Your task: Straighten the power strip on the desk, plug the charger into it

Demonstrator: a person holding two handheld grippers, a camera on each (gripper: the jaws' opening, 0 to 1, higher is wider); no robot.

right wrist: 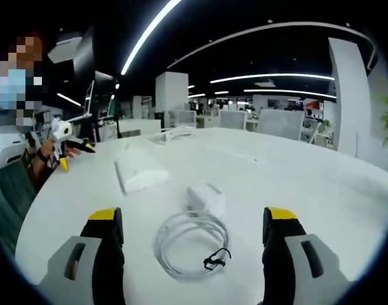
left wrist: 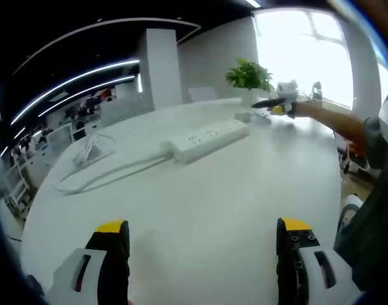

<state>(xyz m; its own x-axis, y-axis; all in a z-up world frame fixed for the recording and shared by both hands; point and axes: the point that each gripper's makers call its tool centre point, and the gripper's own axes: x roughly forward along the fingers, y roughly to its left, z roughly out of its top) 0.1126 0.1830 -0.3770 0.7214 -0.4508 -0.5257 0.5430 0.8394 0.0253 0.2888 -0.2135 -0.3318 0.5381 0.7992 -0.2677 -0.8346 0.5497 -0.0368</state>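
Left gripper [left wrist: 203,232]: jaws spread wide, holding nothing, above the smooth white desk [left wrist: 200,190]. The long, rectangular white power strip [left wrist: 209,138] lies at 12 o'clock, its cord [left wrist: 105,170] trailing toward 10 o'clock.

Right gripper [right wrist: 194,222]: jaws wide apart, empty. The boxy white charger [right wrist: 206,196] and its coiled cable [right wrist: 192,244] lie between them at 12 o'clock.

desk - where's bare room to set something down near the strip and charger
Free: the wide bare desk between the left tongs and the power strip, and the stretch right of the charger in the right gripper view. Crowded: around the charger and its coiled cable, and beside the strip's cord.
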